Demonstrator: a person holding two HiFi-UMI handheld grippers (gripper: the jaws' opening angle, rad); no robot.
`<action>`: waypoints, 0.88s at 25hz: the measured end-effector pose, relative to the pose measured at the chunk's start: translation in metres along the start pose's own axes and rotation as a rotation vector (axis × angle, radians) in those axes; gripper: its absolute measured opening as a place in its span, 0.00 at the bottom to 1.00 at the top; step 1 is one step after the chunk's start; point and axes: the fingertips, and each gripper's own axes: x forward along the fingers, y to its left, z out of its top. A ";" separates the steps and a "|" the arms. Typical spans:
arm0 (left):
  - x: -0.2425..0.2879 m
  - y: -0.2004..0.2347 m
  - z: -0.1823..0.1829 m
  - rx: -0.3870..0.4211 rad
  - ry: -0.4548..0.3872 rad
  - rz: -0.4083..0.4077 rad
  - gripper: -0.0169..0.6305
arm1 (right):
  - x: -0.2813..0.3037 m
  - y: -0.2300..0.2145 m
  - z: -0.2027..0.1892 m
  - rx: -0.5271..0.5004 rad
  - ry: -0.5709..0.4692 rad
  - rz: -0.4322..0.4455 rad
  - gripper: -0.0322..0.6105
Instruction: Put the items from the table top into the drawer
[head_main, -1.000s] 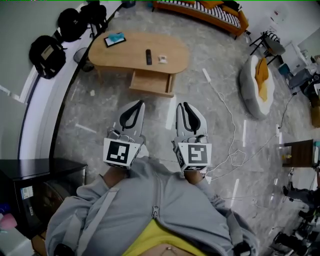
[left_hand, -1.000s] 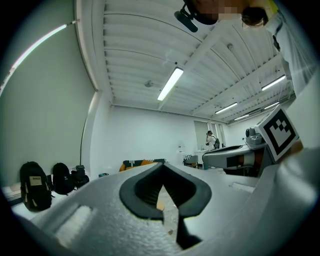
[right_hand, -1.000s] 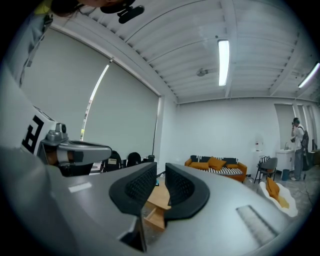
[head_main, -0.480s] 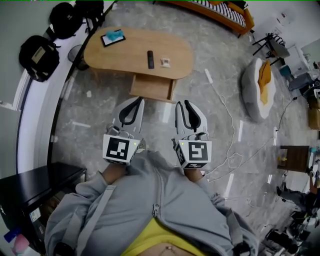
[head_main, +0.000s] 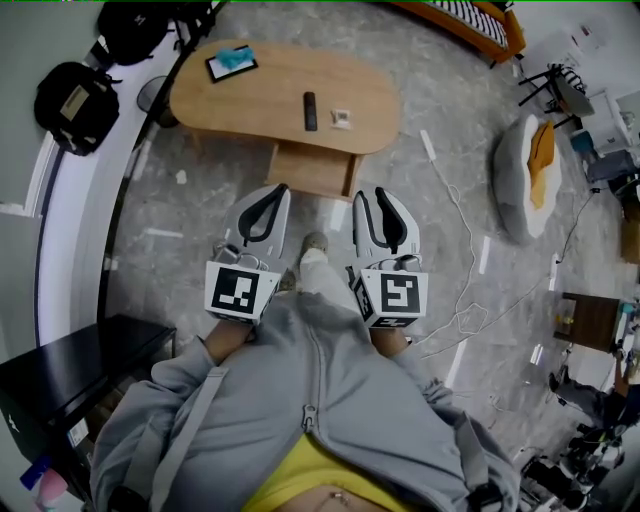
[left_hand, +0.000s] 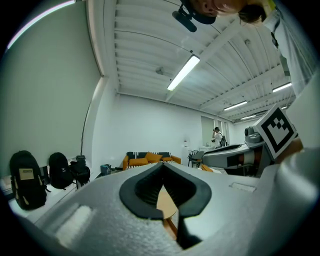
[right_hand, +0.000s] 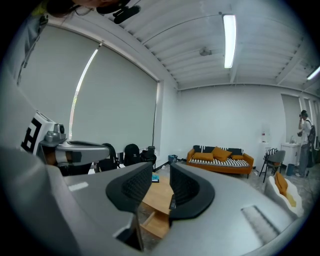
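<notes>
Counter (head_main: 270, 95) now nearer, approach under way: remote (head_main: 310, 110), packet (head_main: 341, 119) atop it, drawer (head_main: 312, 170) open below; left gripper (head_main: 278, 190) closed, right gripper (head_main: 366, 193) opening, empty; next, reach remote.

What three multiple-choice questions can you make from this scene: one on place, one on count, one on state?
1. Where does the black remote lie? A on the floor; B on the wooden table; C in the drawer.
2. How many items lie on the table? A three; B one; C five.
3. How is the drawer? A pulled open; B shut; C removed.
Answers: 1 B, it rests mid-tabletop. 2 A, the remote, a small white item and a flat dark device. 3 A, its box juts out beneath the table front.
</notes>
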 end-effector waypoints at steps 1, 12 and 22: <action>0.005 0.002 -0.001 0.000 0.002 0.001 0.04 | 0.006 -0.002 -0.001 0.002 0.001 0.002 0.22; 0.109 0.047 -0.004 0.016 0.002 -0.002 0.04 | 0.119 -0.053 -0.001 0.007 0.006 0.028 0.24; 0.236 0.102 -0.003 -0.002 0.010 0.018 0.04 | 0.251 -0.115 -0.003 0.003 0.062 0.080 0.24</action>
